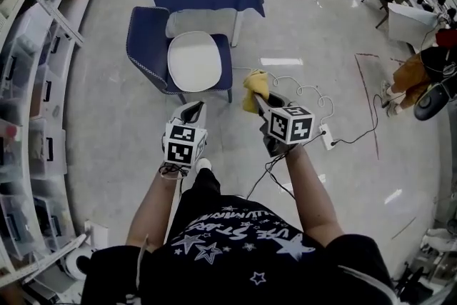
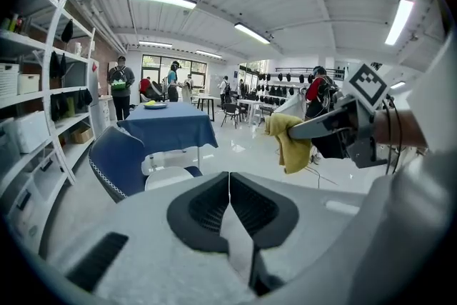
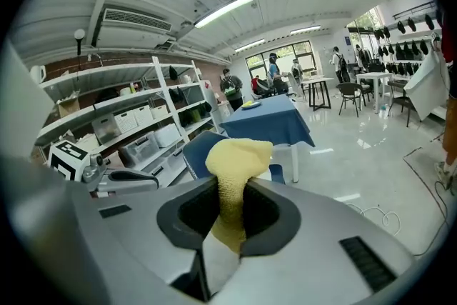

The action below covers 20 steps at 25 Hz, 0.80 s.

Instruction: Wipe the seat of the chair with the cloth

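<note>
The soft yellow knit cloth (image 3: 235, 153) is bunched up and pinched between the jaws of the right gripper (image 1: 263, 105). It's up in the air, well short of the dark blue chair (image 1: 146, 43), with one lobe poking out past the tips and the rest dangling underneath. It looks light and totally floppy, so I'd guess it won't push back at all. To wipe, you'd press that front wad flat on the white oval seat pad (image 1: 194, 61) so fabric touches it rather than the jaws. The grip on the bunch looks solid enough to me. The seat looks smooth, so the cloth should glide easily. The left gripper (image 2: 229, 186) has its jaws pressed together on nothing and is just hanging beside the right one.
</note>
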Tool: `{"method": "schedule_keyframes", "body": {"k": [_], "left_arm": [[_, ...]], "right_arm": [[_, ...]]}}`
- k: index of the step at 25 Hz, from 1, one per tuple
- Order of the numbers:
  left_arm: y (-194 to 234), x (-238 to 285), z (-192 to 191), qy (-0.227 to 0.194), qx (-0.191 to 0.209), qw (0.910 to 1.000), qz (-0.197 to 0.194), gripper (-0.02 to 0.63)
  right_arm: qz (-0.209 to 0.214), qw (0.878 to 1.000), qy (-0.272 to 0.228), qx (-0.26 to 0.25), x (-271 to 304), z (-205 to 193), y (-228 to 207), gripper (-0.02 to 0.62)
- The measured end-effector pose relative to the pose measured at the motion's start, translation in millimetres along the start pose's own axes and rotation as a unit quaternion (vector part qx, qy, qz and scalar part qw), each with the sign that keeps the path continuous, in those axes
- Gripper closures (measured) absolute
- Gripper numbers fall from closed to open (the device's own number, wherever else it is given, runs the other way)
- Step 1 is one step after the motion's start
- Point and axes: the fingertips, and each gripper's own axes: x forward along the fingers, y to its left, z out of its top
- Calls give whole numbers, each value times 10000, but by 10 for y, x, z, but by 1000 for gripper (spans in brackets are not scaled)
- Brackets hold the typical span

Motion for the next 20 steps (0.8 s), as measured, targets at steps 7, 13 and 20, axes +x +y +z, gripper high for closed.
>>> {"method": "schedule_keyframes", "body": {"k": [7, 13, 20], "left_arm": [[-681, -316, -227, -66, -3, 9999, 87, 584], [-1142, -602, -426, -108, -127, 9997, 168, 584], [-1403, -885, -680, -50, -173, 9996, 230, 584]], "right_arm": [[101, 9998, -151, 16, -692, -370, -39, 525], [187, 9997, -174, -68, -1184, -671, -3, 525], [252, 9994, -187, -110, -1537, -950, 116, 525]]}}
